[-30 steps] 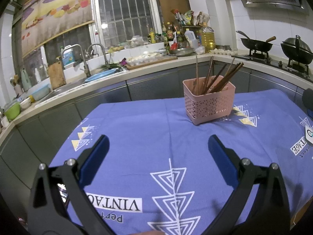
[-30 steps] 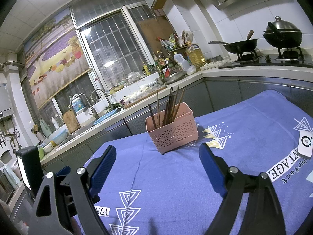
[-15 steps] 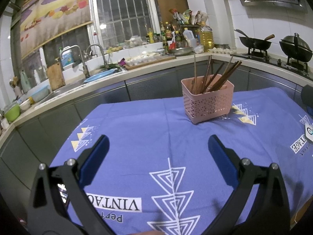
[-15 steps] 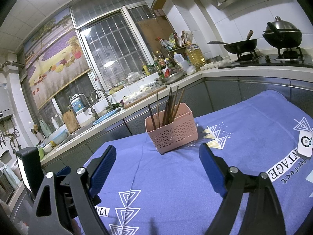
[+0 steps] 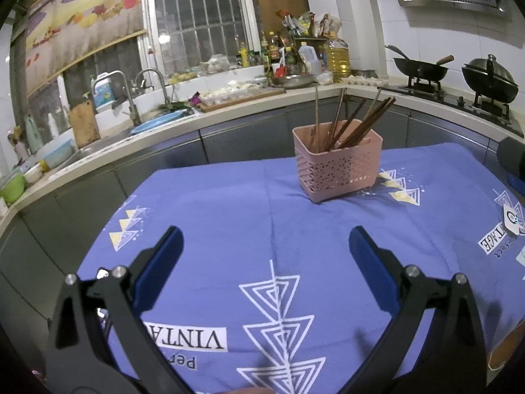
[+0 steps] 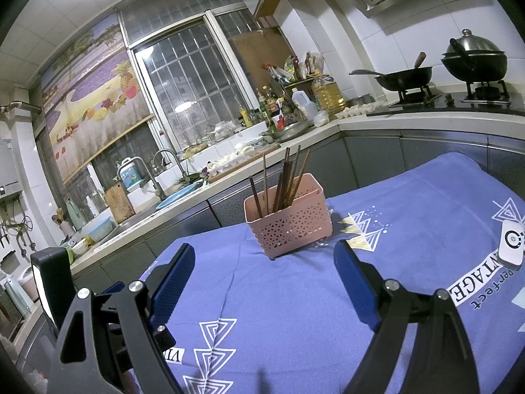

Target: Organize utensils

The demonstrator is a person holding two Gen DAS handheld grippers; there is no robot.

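1. Left gripper [image 5: 265,243]: the two blue-padded fingers [image 5: 162,256] stand spread wide over the tablecloth [image 5: 229,216], with nothing between them and nothing touched.
2. Right gripper [image 6: 264,261]: its fingers [image 6: 352,279] are likewise spread wide and empty, hovering above the cloth and aimed toward the basket.
3. Pink basket [image 5: 338,167]: a perforated plastic holder standing upright on the blue cloth, toward the far edge of the table, well apart from both grippers. In the right wrist view it sits ahead and roughly centred between the fingers [image 6: 288,218].
4. Chopsticks [image 5: 354,124]: a bundle of dark wooden sticks stands inside the basket, most leaning to the right in the left wrist view; one paler stick stands nearly upright at the left of the bundle. All are in the basket; which compartment cannot be told.
5. White device [image 6: 512,246]: a small rounded object with a ring mark lies on the cloth at the right edge, near the printed lettering.
6. Counter [image 5: 203,121]: runs behind the table, carrying a sink, bottles and two dark pans.
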